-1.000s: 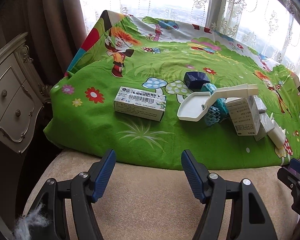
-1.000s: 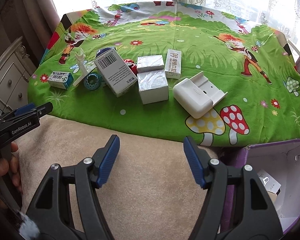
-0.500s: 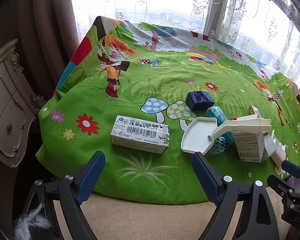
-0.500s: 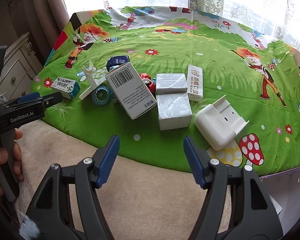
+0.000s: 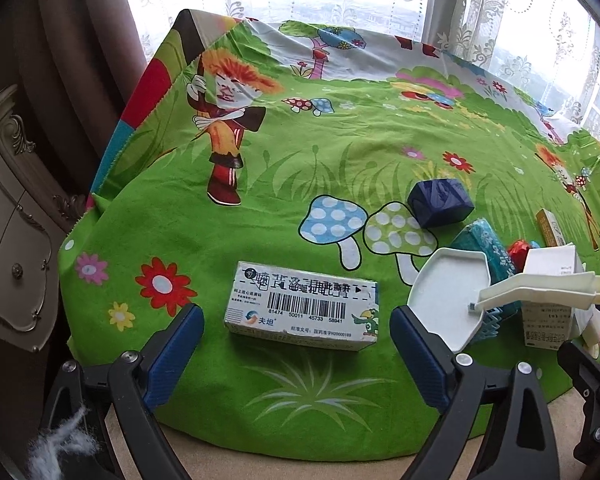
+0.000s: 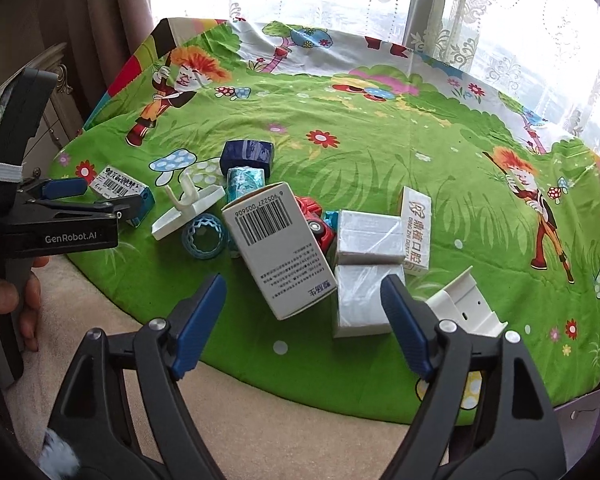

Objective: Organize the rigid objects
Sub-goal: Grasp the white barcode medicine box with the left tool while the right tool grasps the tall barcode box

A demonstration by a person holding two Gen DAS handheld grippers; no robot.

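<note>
Jaws on both grippers are spreading and neither has hold of anything. The left gripper [image 5: 296, 350] stands very wide, with the barcoded medicine carton [image 5: 302, 306] lying flat on the green cartoon cloth [image 5: 284, 168] just beyond and between its pads, untouched. The right gripper [image 6: 302, 322] is moderately wide; the near end of the tall white barcoded box [image 6: 278, 250] sits between its pads, also untouched.

My worry starts at the near edge. That tall box leans on the red toy car [image 6: 320, 226], so a clumsy squeeze on its corner could tip it and shove the car, or nudge the two clear-wrapped white boxes [image 6: 366, 270] beside it. On the left, the carton looks broader than a sure bite; closing across its length may skid it over the soft cloth. The white plastic stand [image 5: 452, 300] lies just right of that gripper's right pad and could be clipped.

Farther back sit the teal lattice ring [image 6: 203, 240], the teal wrapped packet [image 6: 246, 178] and the dark blue box [image 6: 247, 154].

Only the right camera shows the white wall-mount housing [image 6: 464, 306], the dental box [image 6: 417, 232], and a hand [image 6: 8, 300] holding the left tool. Only the left camera shows the carton fully, besides a carved dresser [image 5: 8, 248] at far left.
</note>
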